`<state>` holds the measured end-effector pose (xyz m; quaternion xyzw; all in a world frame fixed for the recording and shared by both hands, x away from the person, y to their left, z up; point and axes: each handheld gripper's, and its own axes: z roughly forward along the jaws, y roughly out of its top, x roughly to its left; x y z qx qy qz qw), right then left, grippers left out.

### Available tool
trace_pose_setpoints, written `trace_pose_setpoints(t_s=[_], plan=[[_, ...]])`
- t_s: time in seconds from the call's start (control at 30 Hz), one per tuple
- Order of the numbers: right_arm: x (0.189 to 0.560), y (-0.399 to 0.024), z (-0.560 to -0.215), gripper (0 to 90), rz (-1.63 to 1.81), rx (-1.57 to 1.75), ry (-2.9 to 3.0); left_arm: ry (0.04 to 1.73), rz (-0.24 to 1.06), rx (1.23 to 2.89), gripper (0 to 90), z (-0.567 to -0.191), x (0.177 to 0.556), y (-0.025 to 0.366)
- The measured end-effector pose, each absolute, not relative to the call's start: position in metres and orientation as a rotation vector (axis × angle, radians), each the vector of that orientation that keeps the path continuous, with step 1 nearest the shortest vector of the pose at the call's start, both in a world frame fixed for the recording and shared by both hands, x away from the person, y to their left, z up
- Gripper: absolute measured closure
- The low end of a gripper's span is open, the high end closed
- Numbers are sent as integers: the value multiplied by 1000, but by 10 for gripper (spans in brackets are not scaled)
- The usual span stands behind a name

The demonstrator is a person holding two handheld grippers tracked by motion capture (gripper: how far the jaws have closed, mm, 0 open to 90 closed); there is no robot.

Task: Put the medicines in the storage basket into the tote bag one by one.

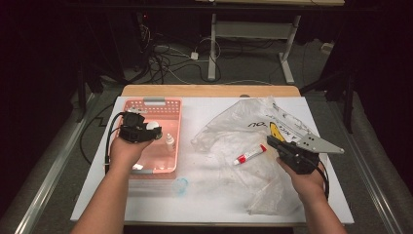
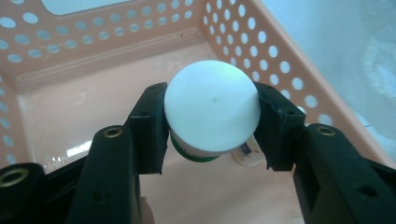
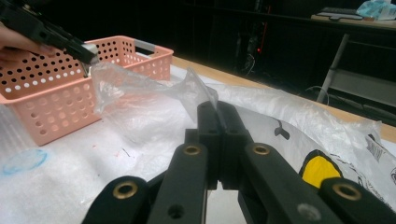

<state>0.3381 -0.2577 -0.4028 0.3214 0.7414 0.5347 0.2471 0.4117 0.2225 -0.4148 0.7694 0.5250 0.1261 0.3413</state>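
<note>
At the left, the left gripper [image 2: 211,123] is clamped partway closed on a white-capped jar [image 2: 212,106] (green band under the cap) — held over the pink basket [image 1: 171,105], where a small bottle [image 1: 169,142] lies. On the white table [image 1: 209,204] between the hands lies a red-and-white tube [image 1: 249,157] on a clear plastic bag [image 1: 243,122]. At the right, the right gripper [image 3: 218,116] has its jaws fully together — pinching the bag's film.

The white-capped jar [image 2: 212,109] hid most of a small bottle [image 2: 247,151] at its five o'clock; that bottle's label print was too small to read.
</note>
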Motion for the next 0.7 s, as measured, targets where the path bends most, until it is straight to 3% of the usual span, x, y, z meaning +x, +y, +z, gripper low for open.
trace_pose_setpoints(t_s=[0.7], plan=[[335, -252, -404, 900, 1449, 853, 2022, 1245, 414, 1905, 485, -401, 358, 225]])
